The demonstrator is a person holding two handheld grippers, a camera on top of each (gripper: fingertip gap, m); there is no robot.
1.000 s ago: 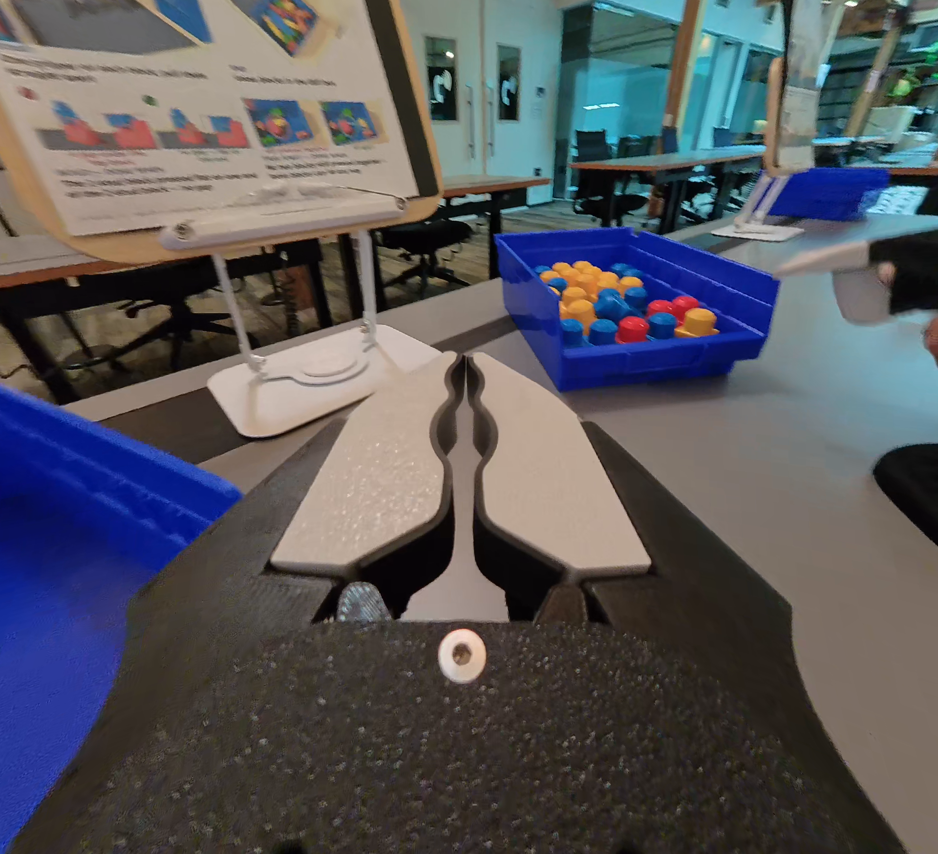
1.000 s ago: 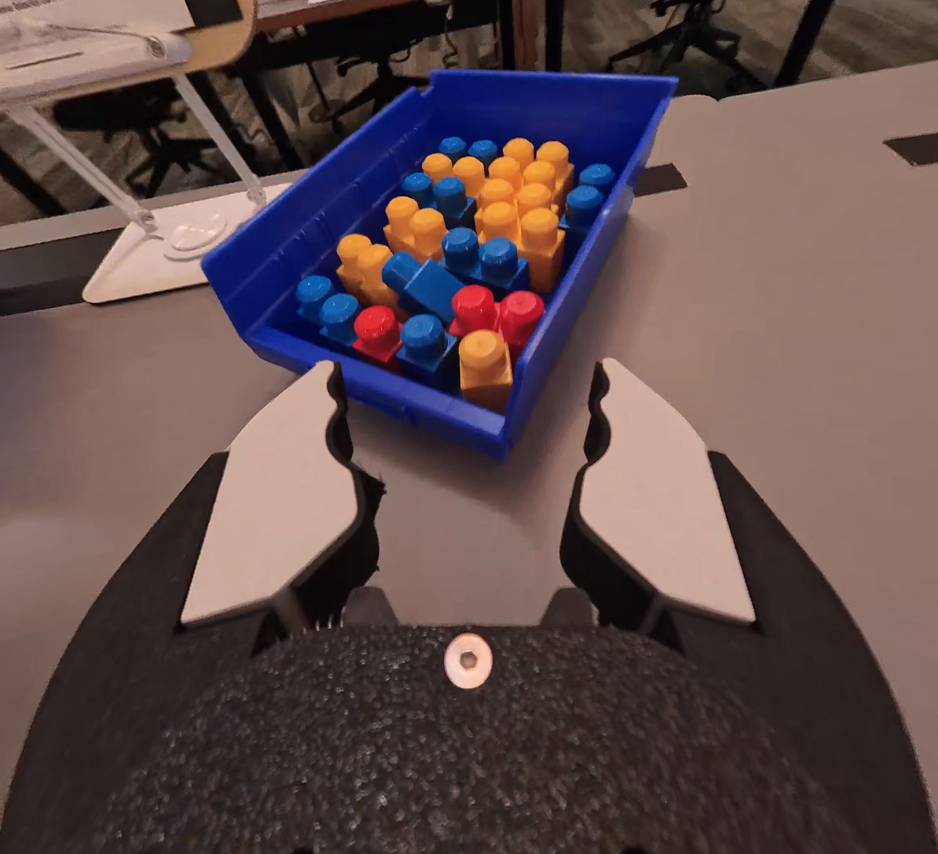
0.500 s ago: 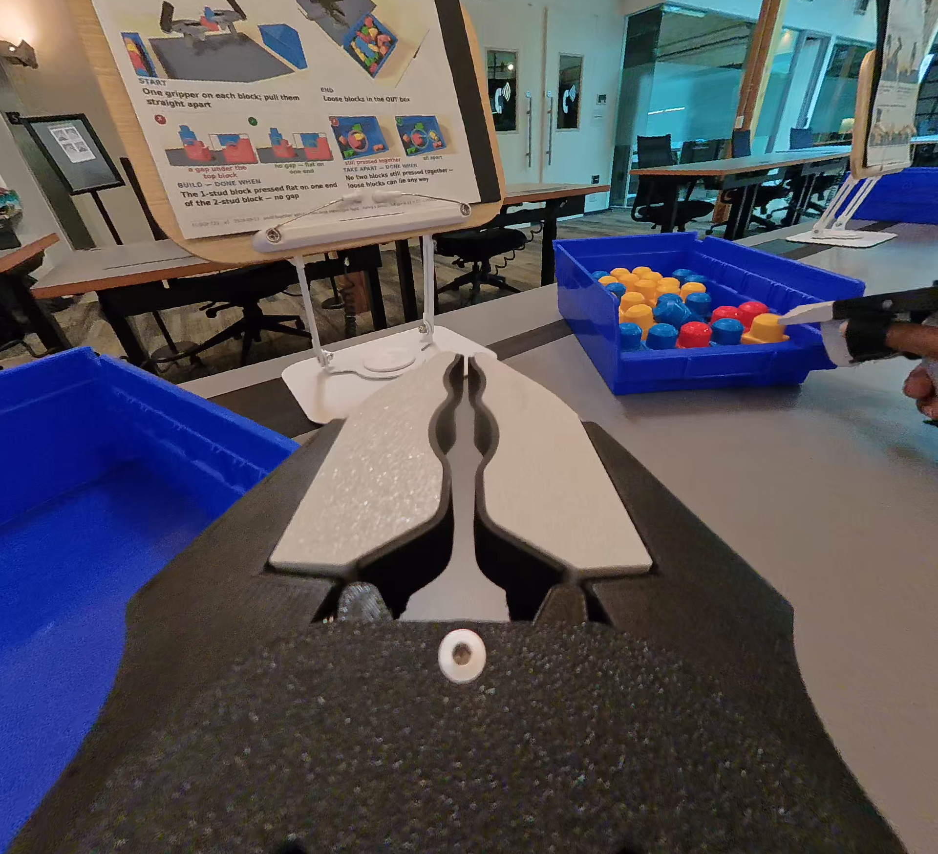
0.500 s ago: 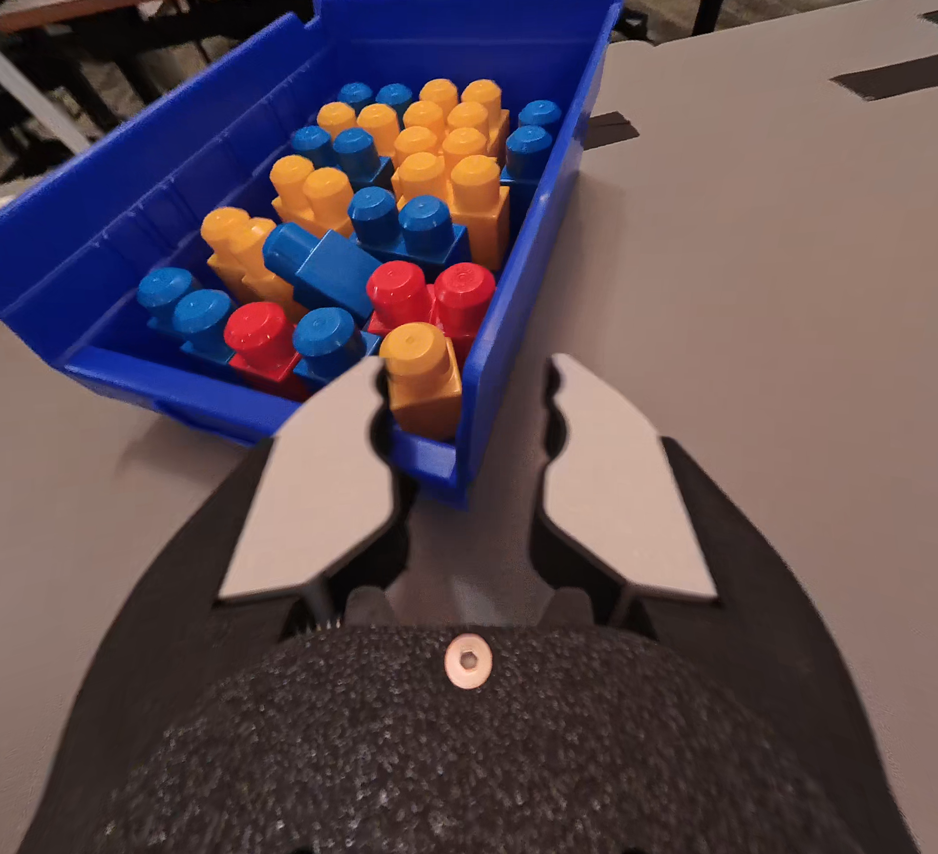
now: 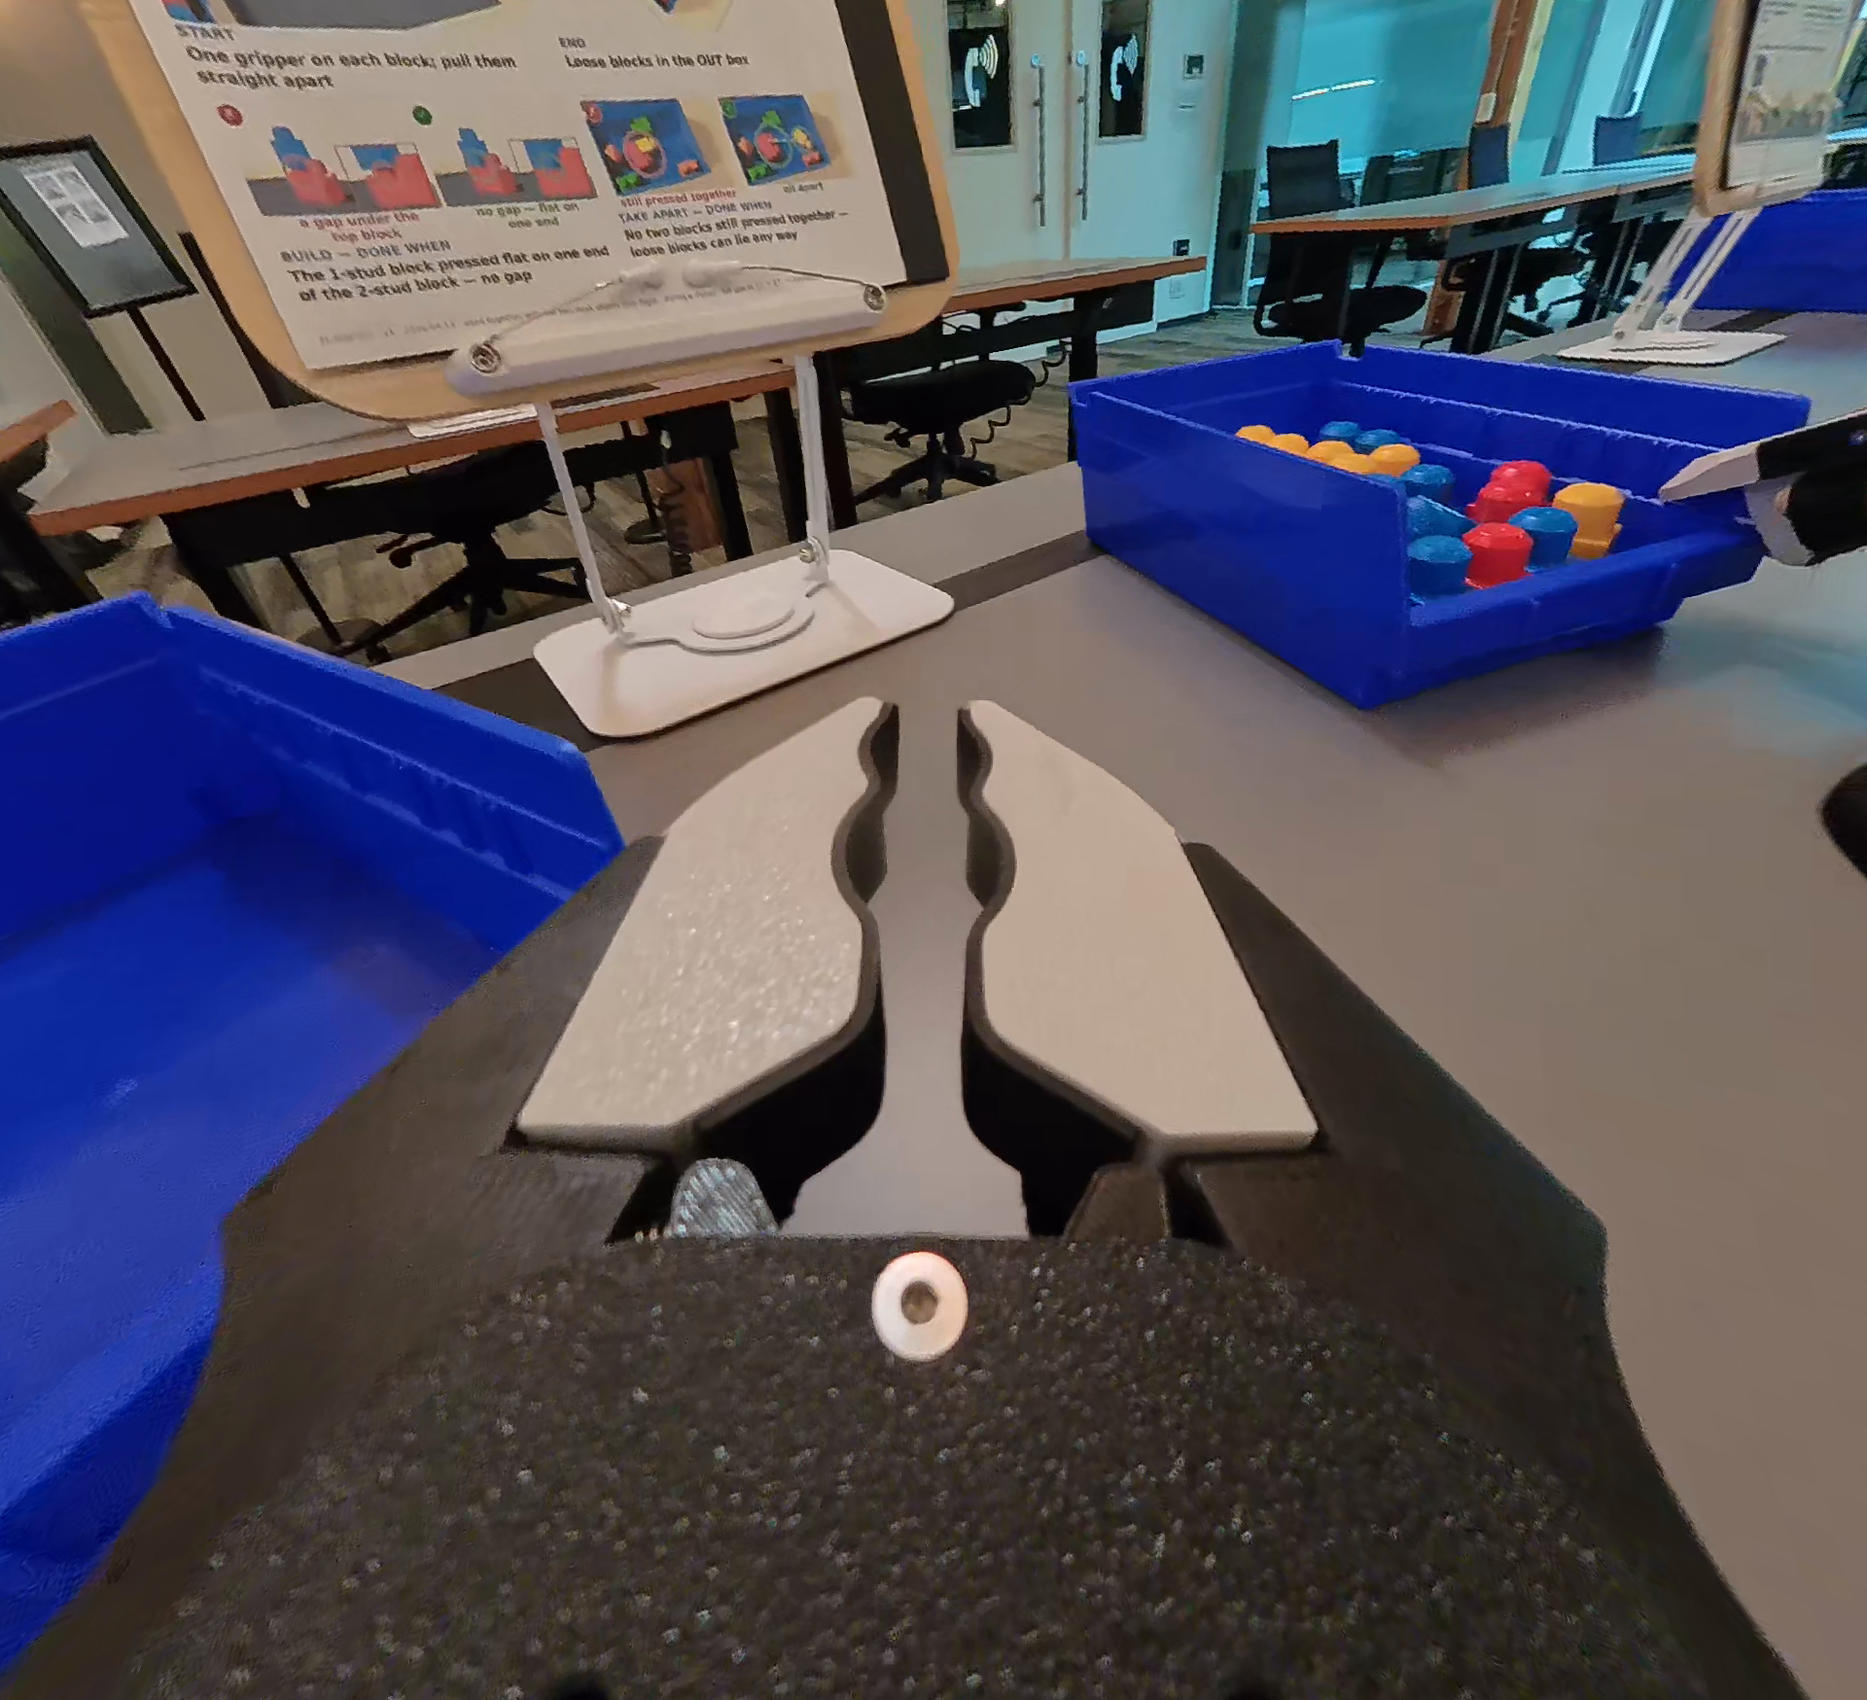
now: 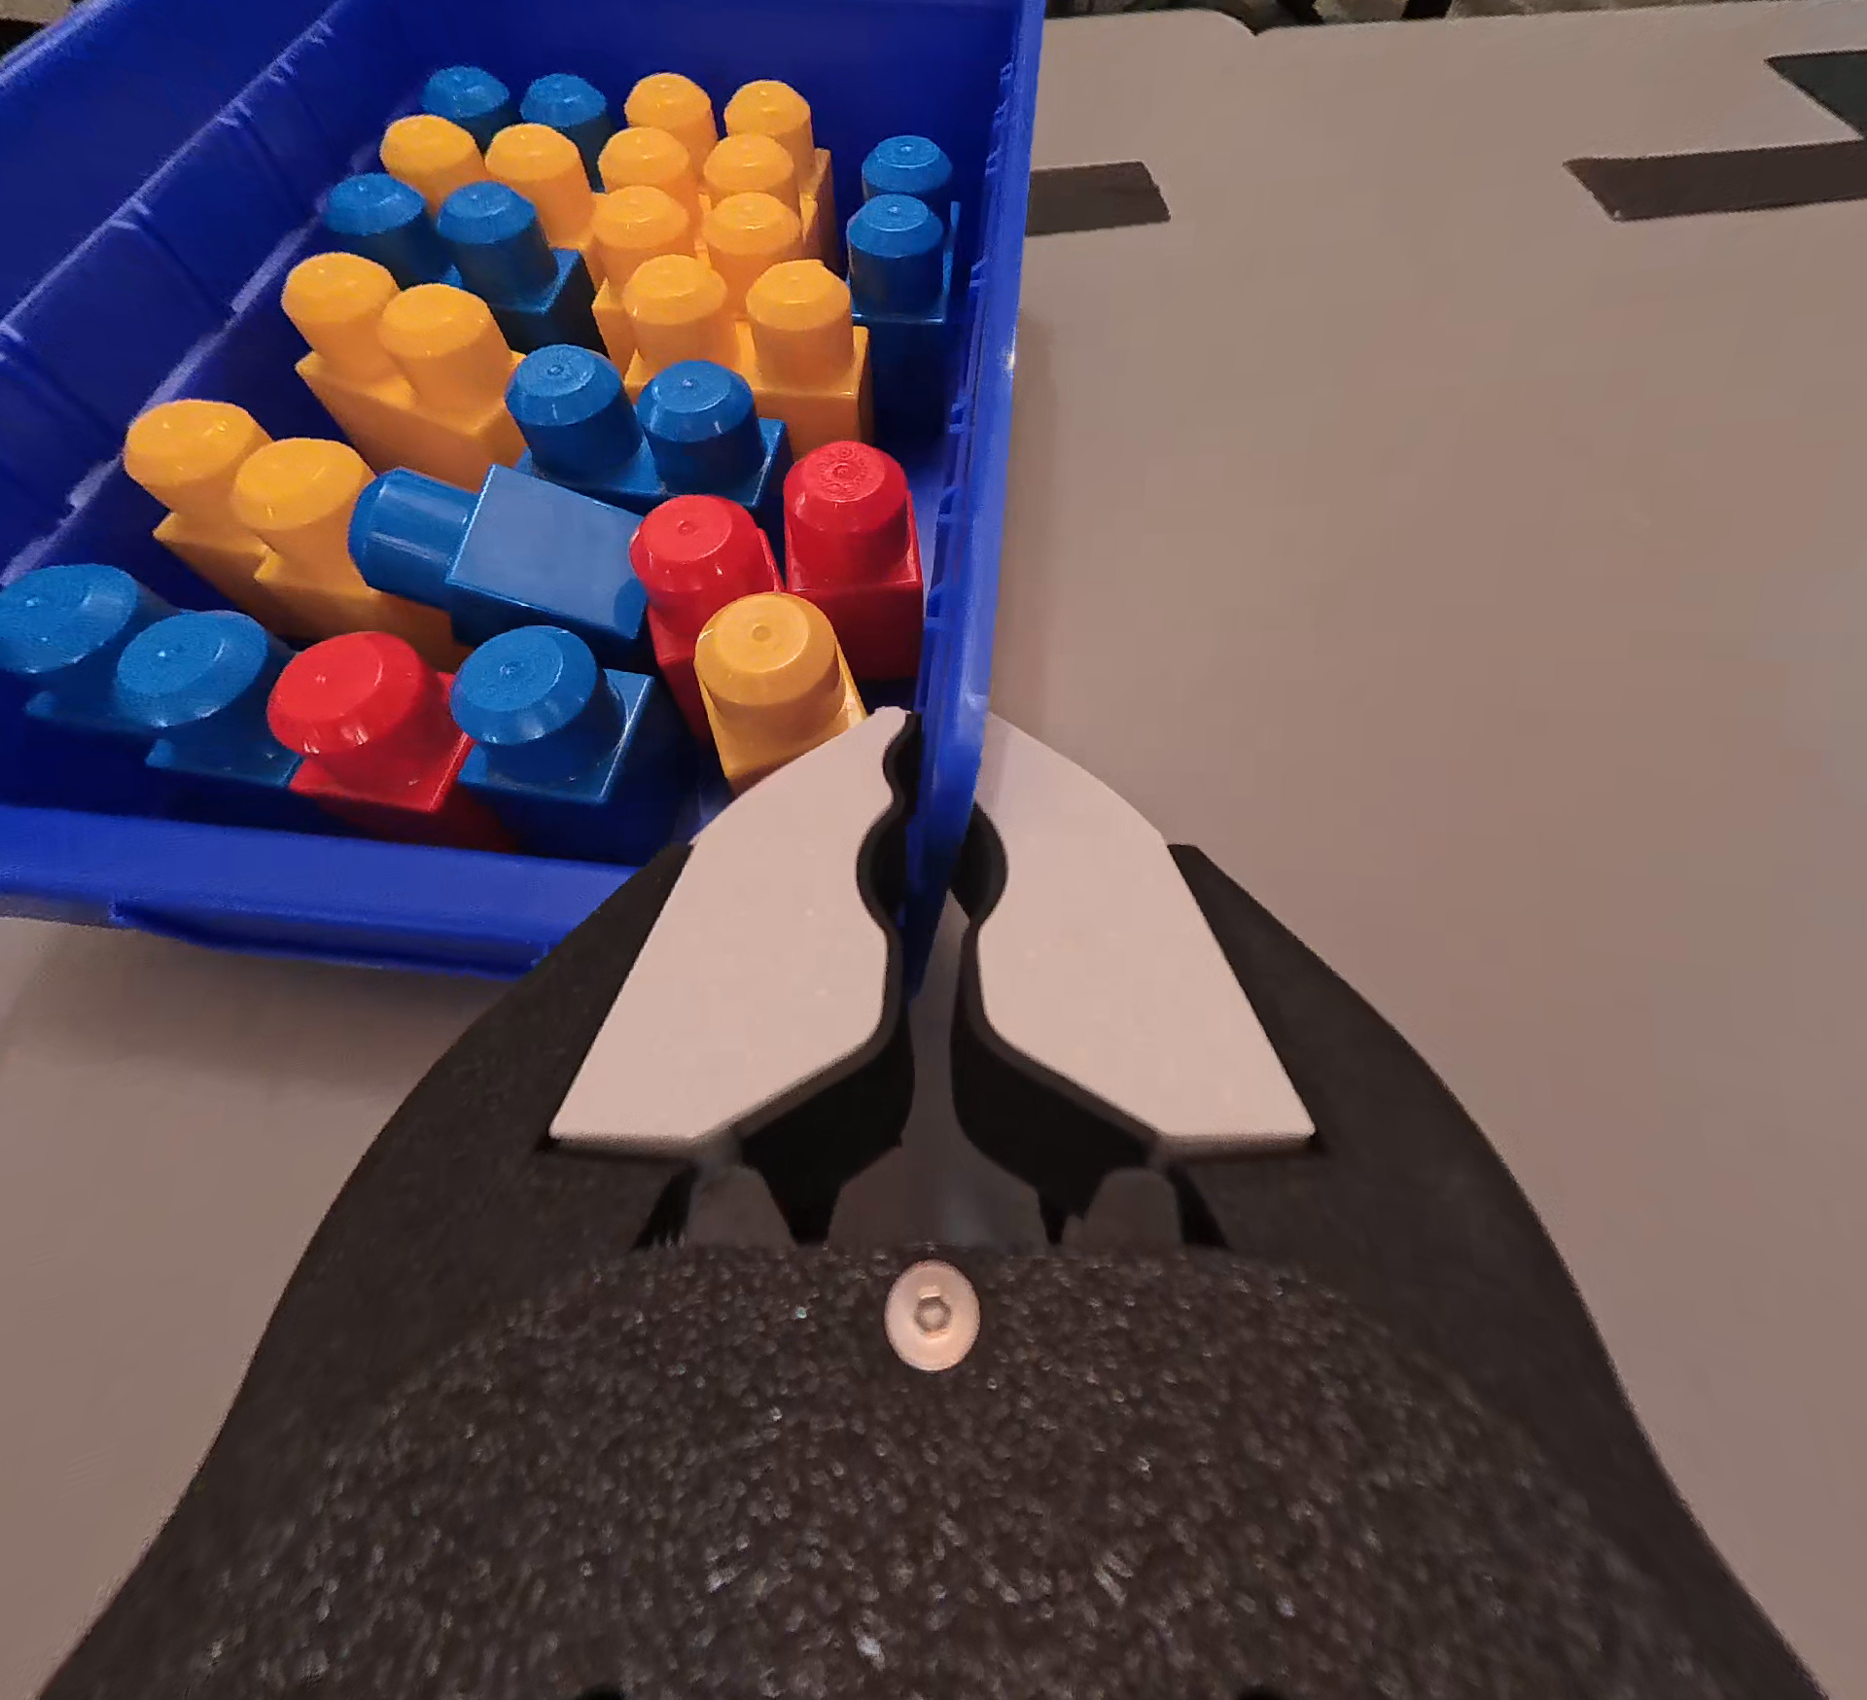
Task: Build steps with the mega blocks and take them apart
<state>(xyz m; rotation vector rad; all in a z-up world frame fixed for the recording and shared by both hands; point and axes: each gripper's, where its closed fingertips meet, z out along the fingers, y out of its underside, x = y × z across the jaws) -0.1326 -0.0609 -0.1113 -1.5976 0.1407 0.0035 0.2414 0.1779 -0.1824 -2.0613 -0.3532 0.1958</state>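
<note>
Two grippers in play. Right gripper [image 6: 935,732] straddles right wall of blue bin [image 6: 995,257], jaws nearly shut: one finger inside, one outside, seemingly pinching wall, contact not clear. Single-stud yellow block [image 6: 773,676] just beside inner finger. Mega blocks [image 6: 566,399], yellow, blue, red, fill bin, mostly studs up; one blue block [image 6: 505,545] lies on side. Left gripper [image 5: 924,722] holds nothing, narrow gap between jaws, above grey table [image 5: 1414,894]. Second blue bin [image 5: 253,843] on its left. Instruction board on white stand [image 5: 743,631] behind.
</note>
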